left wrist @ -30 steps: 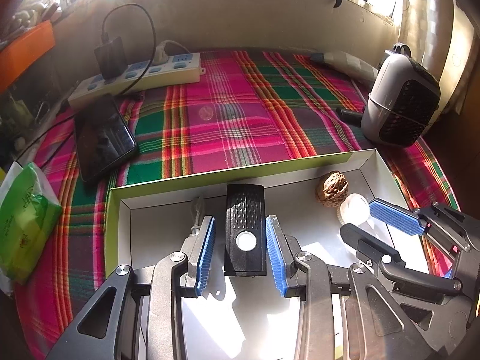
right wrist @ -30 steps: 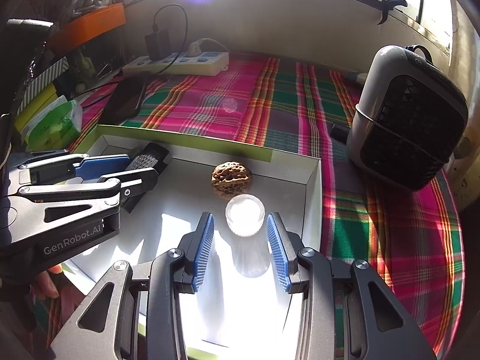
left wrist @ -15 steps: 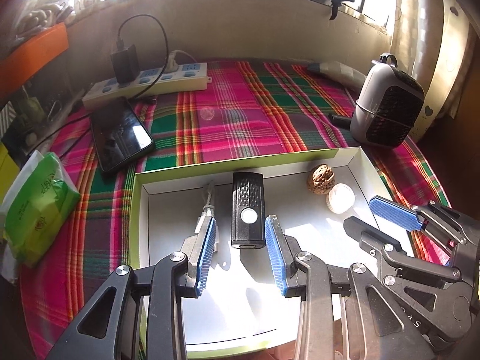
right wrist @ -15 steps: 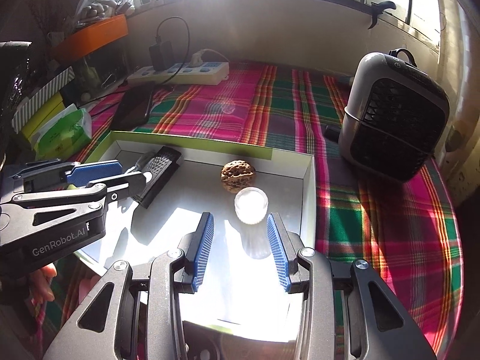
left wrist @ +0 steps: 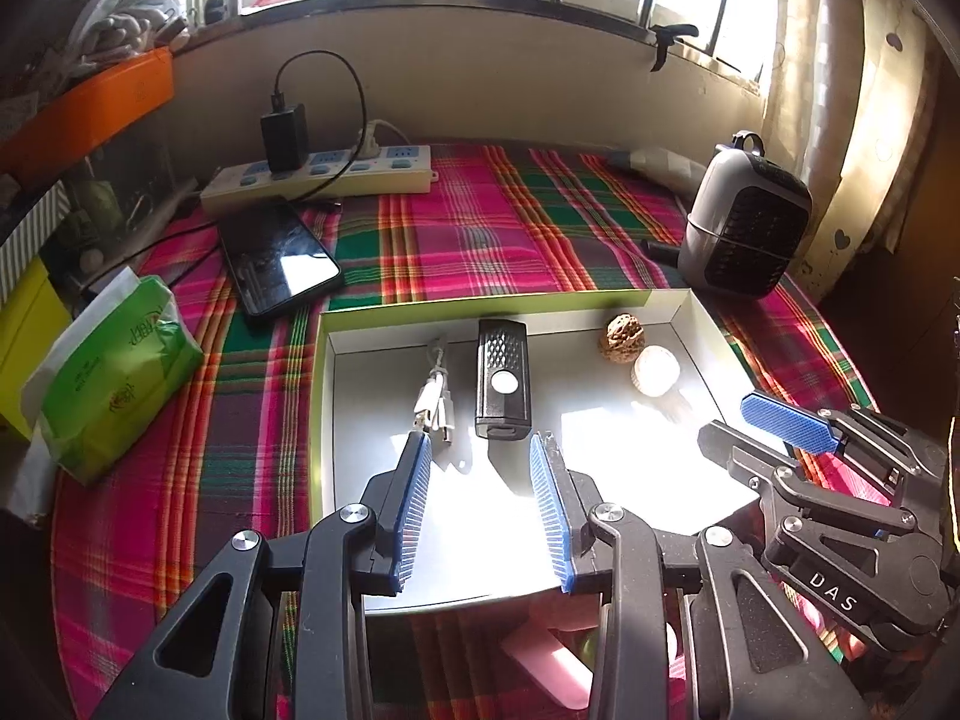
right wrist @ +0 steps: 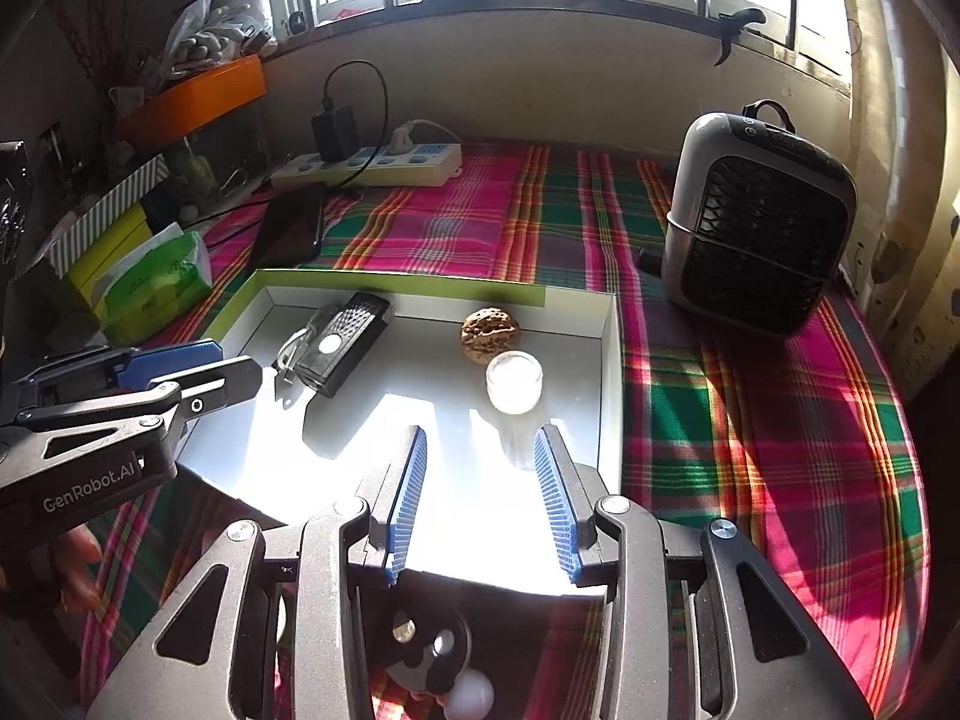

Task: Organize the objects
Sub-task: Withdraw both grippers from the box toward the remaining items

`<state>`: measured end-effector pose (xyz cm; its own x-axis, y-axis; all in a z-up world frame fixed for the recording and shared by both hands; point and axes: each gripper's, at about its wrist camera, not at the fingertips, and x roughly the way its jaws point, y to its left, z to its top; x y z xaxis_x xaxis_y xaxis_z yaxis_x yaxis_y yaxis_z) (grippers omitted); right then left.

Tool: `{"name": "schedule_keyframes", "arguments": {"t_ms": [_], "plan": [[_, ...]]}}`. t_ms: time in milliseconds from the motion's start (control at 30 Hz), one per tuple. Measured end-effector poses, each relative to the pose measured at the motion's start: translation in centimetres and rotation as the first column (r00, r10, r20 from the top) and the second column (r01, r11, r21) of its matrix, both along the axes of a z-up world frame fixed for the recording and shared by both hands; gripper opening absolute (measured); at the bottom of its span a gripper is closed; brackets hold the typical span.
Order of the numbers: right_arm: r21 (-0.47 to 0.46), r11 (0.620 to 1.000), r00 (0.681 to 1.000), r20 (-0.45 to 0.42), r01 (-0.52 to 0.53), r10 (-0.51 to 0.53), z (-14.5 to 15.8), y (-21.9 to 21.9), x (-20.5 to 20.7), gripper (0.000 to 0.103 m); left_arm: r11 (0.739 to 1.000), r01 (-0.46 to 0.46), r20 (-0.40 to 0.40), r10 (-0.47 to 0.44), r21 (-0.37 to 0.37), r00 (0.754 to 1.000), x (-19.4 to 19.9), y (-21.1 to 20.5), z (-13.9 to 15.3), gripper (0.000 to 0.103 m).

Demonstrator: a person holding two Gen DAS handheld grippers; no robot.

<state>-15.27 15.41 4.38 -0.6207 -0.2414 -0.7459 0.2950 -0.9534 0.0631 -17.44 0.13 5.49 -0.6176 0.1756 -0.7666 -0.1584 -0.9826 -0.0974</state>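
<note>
A shallow box (left wrist: pixel 336 336) with a green rim and white floor lies on the plaid cloth. Inside it are a white cable (left wrist: pixel 435 402), a black device with a round white button (left wrist: pixel 503 384), a walnut (left wrist: pixel 621 339) and a small clear jar (left wrist: pixel 656 371). My left gripper (left wrist: pixel 480 450) hovers over the box's near half, open, short of the black device, with nothing between its blue pads. My right gripper (right wrist: pixel 480 441) is open too, just in front of the jar (right wrist: pixel 514 383), touching nothing. Each gripper shows in the other's view: the right gripper (left wrist: pixel 750 426) and the left gripper (right wrist: pixel 222 363).
A grey fan heater (right wrist: pixel 759 234) stands right of the box. At the back lie a power strip (left wrist: pixel 318 177) with a black charger and a phone (left wrist: pixel 279 258). A green tissue pack (left wrist: pixel 114 366) and a yellow box (left wrist: pixel 24 330) sit at the left.
Both grippers have drawn back and risen away from the box; the black device and the jar now lie beyond the fingertips instead of between them. The objects have not moved.
</note>
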Motion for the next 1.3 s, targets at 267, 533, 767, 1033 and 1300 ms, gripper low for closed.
{"name": "schedule_keyframes", "arguments": {"t_ms": [267, 533, 767, 1033, 1300], "plan": [[-0.019, 1.0, 1.0, -0.02, 0.008, -0.008, 0.4, 0.3, 2.0, 0.039, 1.0, -0.014, -0.011, 0.014, 0.023, 1.0, 2.9, -1.1, 0.1, 0.033], [-0.021, 1.0, 0.998, -0.056, 0.018, -0.019, 0.8, 1.0, 4.4, 0.039, 0.999, -0.011, -0.011, 0.011, 0.053, 1.0, 5.8, -1.9, -0.3, 0.033], [-0.033, 0.999, 0.997, -0.063, 0.033, -0.035, 0.5, 1.9, 6.2, 0.039, 0.995, 0.003, 0.015, -0.005, 0.101, 1.0, 7.3, -2.1, -1.7, 0.033], [-0.052, 0.998, 0.998, -0.042, 0.047, -0.049, -0.5, 2.7, 7.6, 0.039, 0.988, 0.013, 0.065, -0.024, 0.154, 0.998, 7.2, -1.6, -2.9, 0.035], [-0.064, 0.997, 0.999, -0.008, 0.047, -0.047, -1.5, 3.1, 7.8, 0.039, 0.987, 0.025, 0.097, -0.041, 0.158, 0.994, 6.8, -0.9, -3.7, 0.035]]}}
